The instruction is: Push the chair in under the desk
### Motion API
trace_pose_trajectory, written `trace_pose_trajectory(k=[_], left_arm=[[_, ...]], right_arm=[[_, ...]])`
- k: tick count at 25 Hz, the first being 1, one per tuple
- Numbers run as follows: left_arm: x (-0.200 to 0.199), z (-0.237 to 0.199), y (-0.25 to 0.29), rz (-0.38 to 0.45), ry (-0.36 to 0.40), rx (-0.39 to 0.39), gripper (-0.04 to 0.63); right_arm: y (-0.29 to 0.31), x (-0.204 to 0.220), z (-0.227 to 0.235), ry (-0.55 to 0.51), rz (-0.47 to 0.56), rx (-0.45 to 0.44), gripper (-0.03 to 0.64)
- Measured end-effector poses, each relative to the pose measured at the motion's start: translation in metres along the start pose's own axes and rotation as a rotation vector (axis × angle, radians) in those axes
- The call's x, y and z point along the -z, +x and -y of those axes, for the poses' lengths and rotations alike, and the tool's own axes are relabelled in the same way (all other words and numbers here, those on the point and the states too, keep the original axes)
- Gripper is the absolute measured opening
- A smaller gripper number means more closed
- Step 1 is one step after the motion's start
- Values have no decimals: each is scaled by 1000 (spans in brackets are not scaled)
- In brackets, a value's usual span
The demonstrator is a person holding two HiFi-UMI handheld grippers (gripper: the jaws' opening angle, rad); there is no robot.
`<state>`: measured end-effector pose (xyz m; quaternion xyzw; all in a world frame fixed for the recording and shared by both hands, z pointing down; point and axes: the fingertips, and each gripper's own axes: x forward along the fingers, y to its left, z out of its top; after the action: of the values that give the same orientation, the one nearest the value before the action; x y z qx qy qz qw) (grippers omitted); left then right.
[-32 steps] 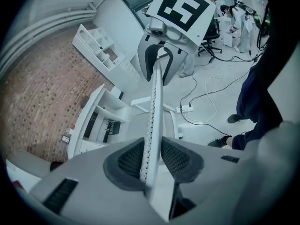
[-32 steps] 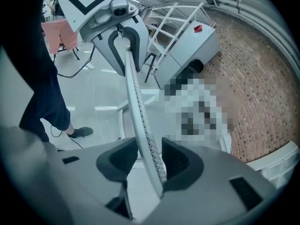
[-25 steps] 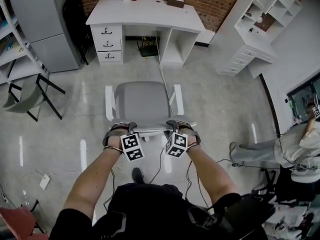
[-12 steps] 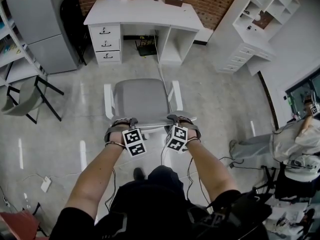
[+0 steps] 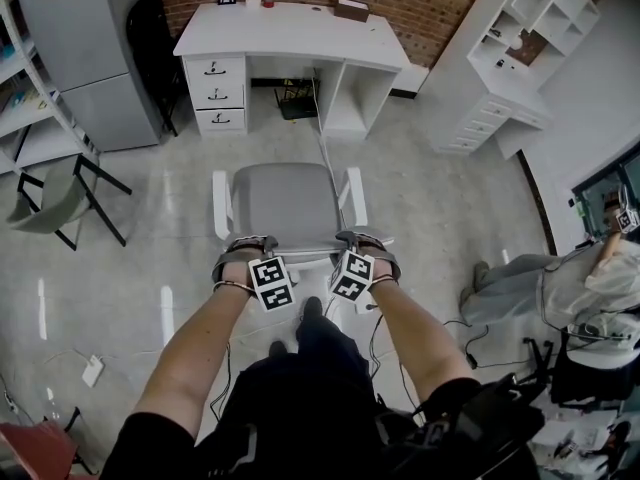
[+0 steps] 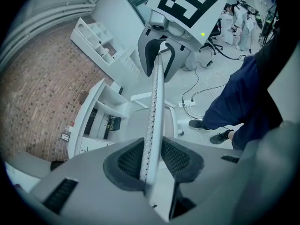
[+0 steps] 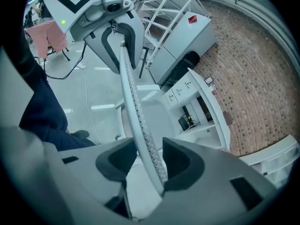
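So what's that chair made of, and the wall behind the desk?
The chair seat looks like matte grey fabric or vinyl on a smooth white frame, probably plastic; its back edge shows rows of tiny holes, so maybe mesh. The wall is rough red brick, with pale mortar lines.

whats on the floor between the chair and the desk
Only bare floor, crossed by one thin cable running from under the desk toward the chair; the head view shows it.

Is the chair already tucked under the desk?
No, in the head view the chair stands out on the open floor, with a bare stretch of floor between it and the desk.
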<state>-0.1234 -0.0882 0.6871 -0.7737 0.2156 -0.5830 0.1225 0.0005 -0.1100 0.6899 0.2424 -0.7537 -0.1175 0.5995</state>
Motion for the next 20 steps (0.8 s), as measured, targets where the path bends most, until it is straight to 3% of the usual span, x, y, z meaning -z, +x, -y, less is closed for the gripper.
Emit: trace_pose_trajectory(k=[6, 12, 20], left_arm=[[10, -13, 9, -55, -12, 20, 123], [13, -30, 19, -54, 11, -10, 118], [-7, -46, 35, -51, 0, 16, 114]], right_arm=[[5, -10, 8, -1, 11, -10, 173], [21, -13, 21, -1, 0, -34, 169], [32, 2, 50, -18, -13, -42, 169]])
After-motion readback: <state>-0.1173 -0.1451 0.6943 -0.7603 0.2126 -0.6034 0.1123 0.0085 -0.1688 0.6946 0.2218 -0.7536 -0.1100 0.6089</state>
